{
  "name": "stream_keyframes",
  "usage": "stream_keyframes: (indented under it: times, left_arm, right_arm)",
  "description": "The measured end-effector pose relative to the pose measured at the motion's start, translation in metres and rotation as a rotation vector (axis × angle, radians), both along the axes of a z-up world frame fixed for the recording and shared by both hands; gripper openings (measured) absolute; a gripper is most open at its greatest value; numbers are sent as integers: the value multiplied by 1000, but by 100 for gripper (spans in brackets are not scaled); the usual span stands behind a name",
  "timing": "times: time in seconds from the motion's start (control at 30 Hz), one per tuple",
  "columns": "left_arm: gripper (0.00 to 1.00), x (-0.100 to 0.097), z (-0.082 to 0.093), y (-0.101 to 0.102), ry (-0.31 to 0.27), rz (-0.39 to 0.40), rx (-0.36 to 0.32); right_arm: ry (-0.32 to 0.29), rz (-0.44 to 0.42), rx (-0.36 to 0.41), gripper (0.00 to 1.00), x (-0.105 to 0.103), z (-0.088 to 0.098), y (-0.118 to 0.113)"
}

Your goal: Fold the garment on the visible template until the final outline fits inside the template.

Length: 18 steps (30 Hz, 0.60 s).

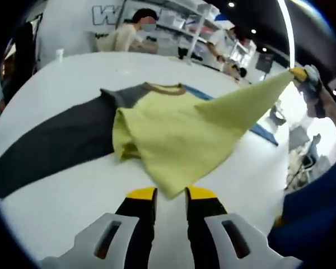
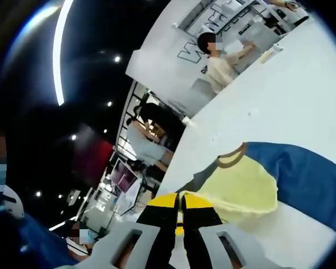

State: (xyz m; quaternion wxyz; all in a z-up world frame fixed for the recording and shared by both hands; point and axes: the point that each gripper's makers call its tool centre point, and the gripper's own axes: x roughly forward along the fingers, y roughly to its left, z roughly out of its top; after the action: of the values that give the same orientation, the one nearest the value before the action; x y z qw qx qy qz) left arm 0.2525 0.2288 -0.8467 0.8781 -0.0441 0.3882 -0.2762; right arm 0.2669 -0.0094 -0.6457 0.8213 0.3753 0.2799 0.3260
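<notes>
**Shirt held up at two corners**

In the left gripper view, the left claw at bottom centre pinches the yellow-green garment's near corner. The right claw, upper right, grips the far corner, pulling it taut above the white worktop. The blue template lies under the shirt, right of frame in the right gripper view, where the right claw is closed on the fabric.

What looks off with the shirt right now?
The yellow-green shirt with dark grey sleeves is bunched mid-fold, one corner stretched up off the white table by the right tool. The blue template is partly covered.
</notes>
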Motion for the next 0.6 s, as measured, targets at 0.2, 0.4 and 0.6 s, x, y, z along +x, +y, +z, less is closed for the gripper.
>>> stream_keyframes:
  times: [0.2,0.4,0.6]
  left_arm:
    - [18,4,1,-3,-4,18,-17]
    - [18,6,1,-8,-9,31,-28]
    - [15,9,0,-6,-12,48,-23]
  right_arm:
    - [1,-2,-2,0,-1,0,-1]
    - [2,-4,-1,0,-1,0,-2]
    - [3,-6,-2,0,-1,0,-3]
